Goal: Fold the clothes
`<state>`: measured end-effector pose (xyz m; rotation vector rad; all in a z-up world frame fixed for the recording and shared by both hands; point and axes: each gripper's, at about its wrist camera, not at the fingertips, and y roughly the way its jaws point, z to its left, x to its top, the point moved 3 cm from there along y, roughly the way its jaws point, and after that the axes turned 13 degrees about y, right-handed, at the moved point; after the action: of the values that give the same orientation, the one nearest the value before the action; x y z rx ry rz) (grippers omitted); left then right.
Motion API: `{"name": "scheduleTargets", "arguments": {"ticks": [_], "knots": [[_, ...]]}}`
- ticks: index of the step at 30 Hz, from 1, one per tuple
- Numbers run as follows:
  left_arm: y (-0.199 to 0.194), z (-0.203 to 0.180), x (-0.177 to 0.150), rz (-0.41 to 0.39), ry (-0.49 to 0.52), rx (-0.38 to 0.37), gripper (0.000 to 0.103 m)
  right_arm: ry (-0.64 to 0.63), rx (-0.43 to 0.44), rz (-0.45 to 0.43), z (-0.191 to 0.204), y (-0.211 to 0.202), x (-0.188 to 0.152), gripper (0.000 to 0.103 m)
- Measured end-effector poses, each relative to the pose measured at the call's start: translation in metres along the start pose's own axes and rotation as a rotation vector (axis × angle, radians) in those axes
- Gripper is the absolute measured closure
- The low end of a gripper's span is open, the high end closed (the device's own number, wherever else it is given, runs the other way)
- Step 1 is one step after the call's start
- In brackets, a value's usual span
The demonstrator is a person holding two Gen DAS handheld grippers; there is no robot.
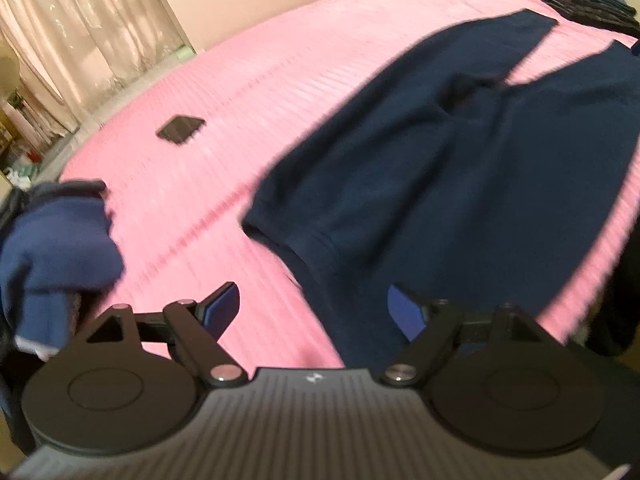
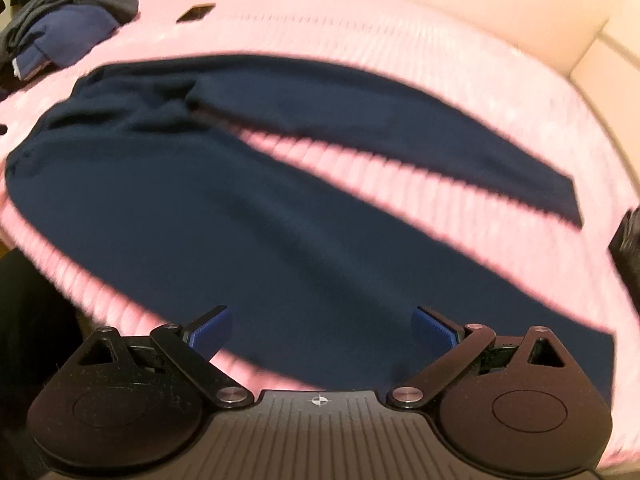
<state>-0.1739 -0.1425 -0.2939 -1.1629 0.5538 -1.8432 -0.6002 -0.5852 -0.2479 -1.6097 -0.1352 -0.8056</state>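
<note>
- We see the left tongs (image 1: pixel 316 312) spread wide, holding nothing, above the near waistband of the navy trousers (image 1: pixel 460 160).
- The right tongs (image 2: pixel 322 332) gape wide too, empty, over the trousers lying flat on the pink bed (image 2: pixel 400 40).

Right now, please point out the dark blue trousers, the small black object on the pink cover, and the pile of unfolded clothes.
trousers (image 2: pixel 280 220): right wrist view, on the nearer leg.
small black object (image 1: pixel 180 129): left wrist view, on its flat top.
pile of clothes (image 1: pixel 60 232): left wrist view, on the blue cloth in front.
</note>
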Motion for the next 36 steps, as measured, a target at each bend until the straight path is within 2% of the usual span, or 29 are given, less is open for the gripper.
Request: {"name": "scheduleTargets", "arguments": {"ticks": [5, 9, 12, 13, 14, 15, 17, 22, 24, 26, 29, 36], "knots": [[0.05, 0.029, 0.042, -0.003, 0.06, -0.005, 0.028, -0.016, 0.026, -0.118, -0.027, 0.005, 0.048, 0.005], [0.102, 0.04, 0.074, 0.019, 0.157, -0.042, 0.031, -0.106, -0.026, -0.18, -0.05, 0.021, 0.089, 0.005], [0.144, 0.054, 0.091, 0.066, 0.186, -0.076, 0.044, -0.197, -0.076, -0.178, -0.073, 0.043, 0.117, 0.008], [0.156, 0.058, 0.095, 0.078, 0.196, -0.088, 0.049, -0.217, -0.09, -0.168, -0.083, 0.051, 0.126, 0.013], [0.166, 0.059, 0.097, 0.09, 0.21, -0.098, 0.051, -0.228, -0.099, -0.149, -0.094, 0.061, 0.136, 0.026], [0.175, 0.06, 0.098, 0.103, 0.23, -0.11, 0.051, -0.233, -0.11, -0.128, -0.106, 0.072, 0.147, 0.029], [0.191, 0.061, 0.098, 0.122, 0.257, -0.133, 0.051, -0.241, -0.137, -0.103, -0.13, 0.094, 0.167, 0.029], [0.215, 0.061, 0.094, 0.143, 0.245, -0.197, 0.052, -0.245, -0.193, -0.042, -0.188, 0.155, 0.203, 0.029], [0.218, 0.063, 0.094, 0.147, 0.225, -0.231, 0.064, -0.251, -0.207, -0.012, -0.211, 0.177, 0.211, 0.029], [0.217, 0.06, 0.095, 0.148, 0.225, -0.26, 0.083, -0.279, -0.217, 0.015, -0.228, 0.197, 0.217, 0.029], [0.213, 0.047, 0.097, 0.153, 0.277, -0.243, 0.091, -0.314, -0.2, 0.043, -0.245, 0.222, 0.228, 0.03], [0.211, 0.037, 0.099, 0.166, 0.26, -0.198, 0.091, -0.402, -0.082, 0.139, -0.255, 0.259, 0.249, 0.03]]}}
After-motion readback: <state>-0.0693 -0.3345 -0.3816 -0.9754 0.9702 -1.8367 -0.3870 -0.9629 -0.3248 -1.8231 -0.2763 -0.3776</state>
